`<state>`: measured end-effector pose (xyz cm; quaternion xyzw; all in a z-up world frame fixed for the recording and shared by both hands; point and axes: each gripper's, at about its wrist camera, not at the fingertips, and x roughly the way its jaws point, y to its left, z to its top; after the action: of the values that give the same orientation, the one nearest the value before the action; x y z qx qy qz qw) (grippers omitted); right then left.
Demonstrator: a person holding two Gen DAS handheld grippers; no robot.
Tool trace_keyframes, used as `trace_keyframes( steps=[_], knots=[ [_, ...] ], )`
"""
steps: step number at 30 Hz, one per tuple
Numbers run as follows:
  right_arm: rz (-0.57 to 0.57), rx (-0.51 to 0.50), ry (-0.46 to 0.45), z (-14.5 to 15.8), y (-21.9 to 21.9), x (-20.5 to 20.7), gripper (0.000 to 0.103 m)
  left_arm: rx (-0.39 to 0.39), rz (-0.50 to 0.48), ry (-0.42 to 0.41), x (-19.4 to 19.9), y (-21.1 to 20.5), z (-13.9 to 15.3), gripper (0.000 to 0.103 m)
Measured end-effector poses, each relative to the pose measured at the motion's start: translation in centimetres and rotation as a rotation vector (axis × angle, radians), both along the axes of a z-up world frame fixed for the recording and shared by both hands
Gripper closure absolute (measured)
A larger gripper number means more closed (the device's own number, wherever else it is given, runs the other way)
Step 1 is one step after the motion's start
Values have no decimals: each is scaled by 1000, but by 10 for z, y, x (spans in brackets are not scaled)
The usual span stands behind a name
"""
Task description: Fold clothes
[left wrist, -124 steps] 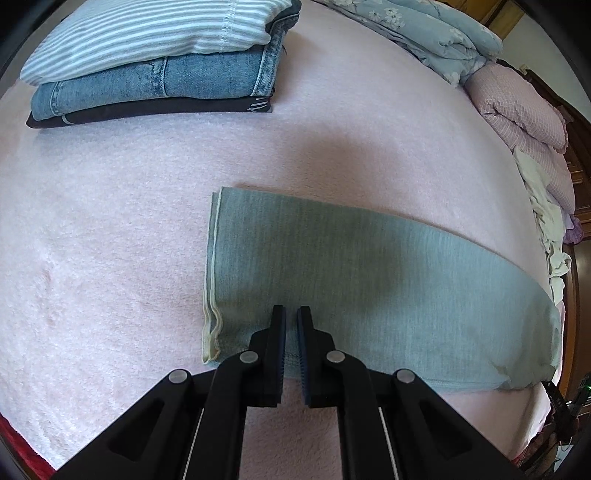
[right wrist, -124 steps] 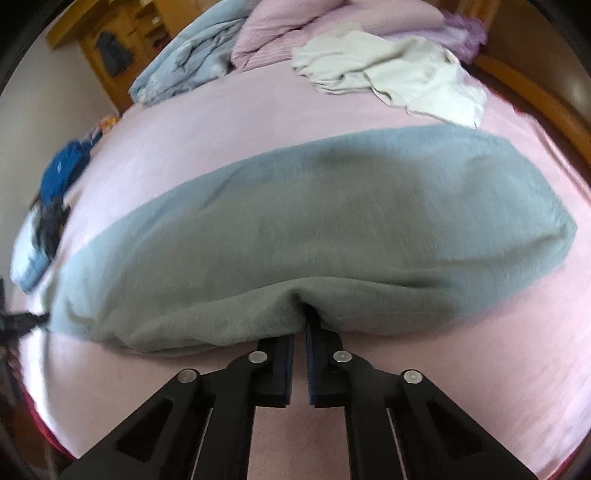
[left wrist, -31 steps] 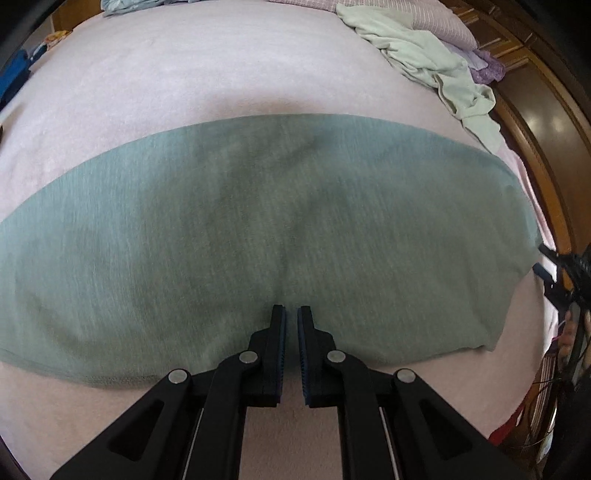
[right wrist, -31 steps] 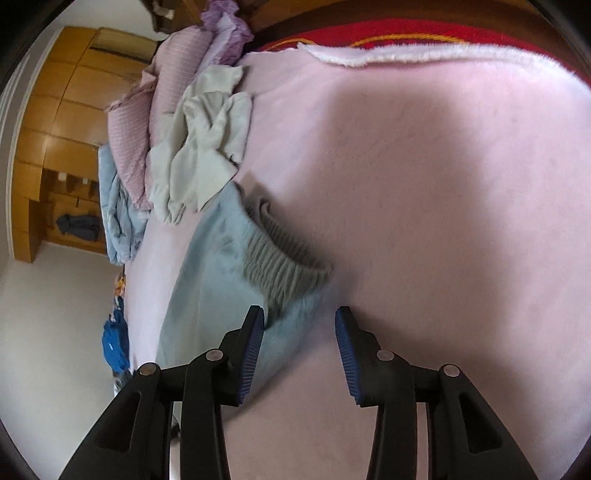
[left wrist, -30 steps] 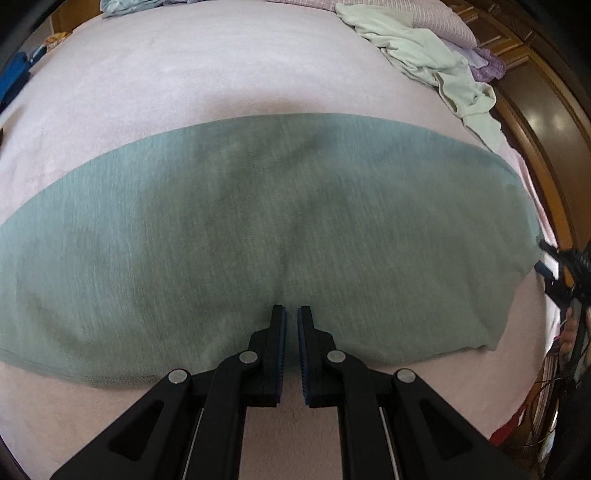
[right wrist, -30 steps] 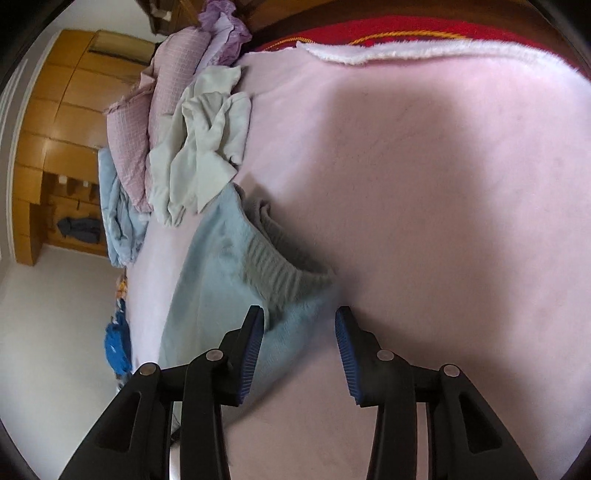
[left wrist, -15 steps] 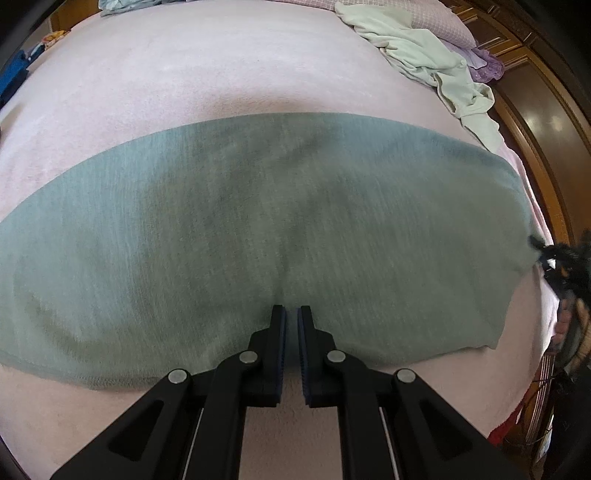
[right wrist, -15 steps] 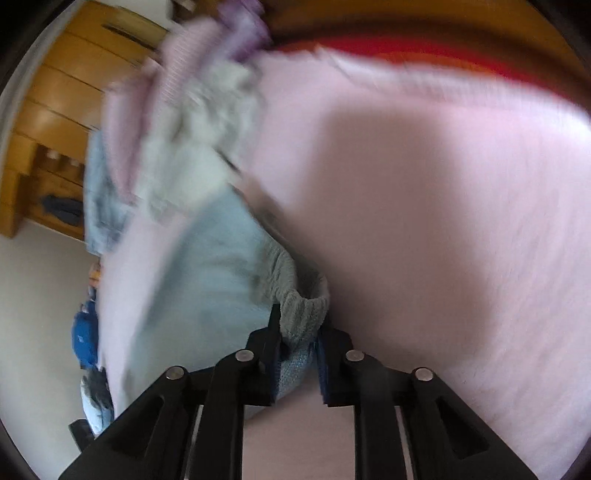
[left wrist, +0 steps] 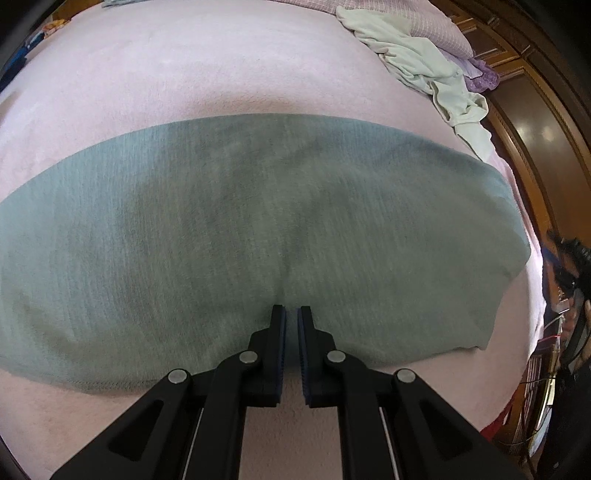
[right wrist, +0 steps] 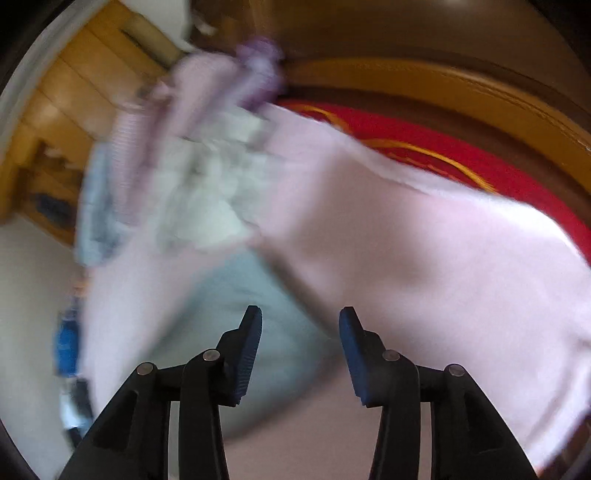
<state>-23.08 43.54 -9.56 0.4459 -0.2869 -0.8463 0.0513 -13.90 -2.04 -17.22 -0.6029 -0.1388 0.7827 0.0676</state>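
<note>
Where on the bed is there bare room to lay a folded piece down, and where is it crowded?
Free: the wide pink blanket beyond the far edge of the green garment, and the strip between its near edge and the left gripper. Crowded: the right far corner, where the pale crumpled clothes and purple bedding pile up.

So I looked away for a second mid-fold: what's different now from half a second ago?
The right tongs have let go of the grey-green garment: half a second ago they were pinched on its elastic waistband, now they stand wide open with nothing between them, the view blurred. The left tongs stay nearly shut over the garment's near edge.
</note>
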Motion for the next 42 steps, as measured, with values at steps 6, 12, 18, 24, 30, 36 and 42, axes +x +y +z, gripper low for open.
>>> trace_keyframes(
  steps=[6, 12, 18, 24, 30, 36, 42],
  knots=[
    [100, -174, -38, -22, -36, -69, 59, 31, 9, 3, 2, -7, -2, 98],
    [52, 16, -169, -56, -42, -106, 89, 39, 7, -1, 4, -11, -2, 98],
    [101, 64, -132, -39, -45, -98, 95, 54, 9, 3, 7, -16, -3, 98],
    [287, -92, -20, -15, -87, -77, 66, 58, 13, 8, 12, -19, -3, 98],
    [216, 46, -220, -62, -91, -103, 70, 56, 12, 9, 14, -21, -2, 98],
    [323, -134, -109, -19, -113, -55, 61, 63, 16, 12, 17, -24, -2, 98],
    [592, -191, -165, -42, -203, 40, 58, 79, 15, 2, 18, -28, -2, 98]
  ],
)
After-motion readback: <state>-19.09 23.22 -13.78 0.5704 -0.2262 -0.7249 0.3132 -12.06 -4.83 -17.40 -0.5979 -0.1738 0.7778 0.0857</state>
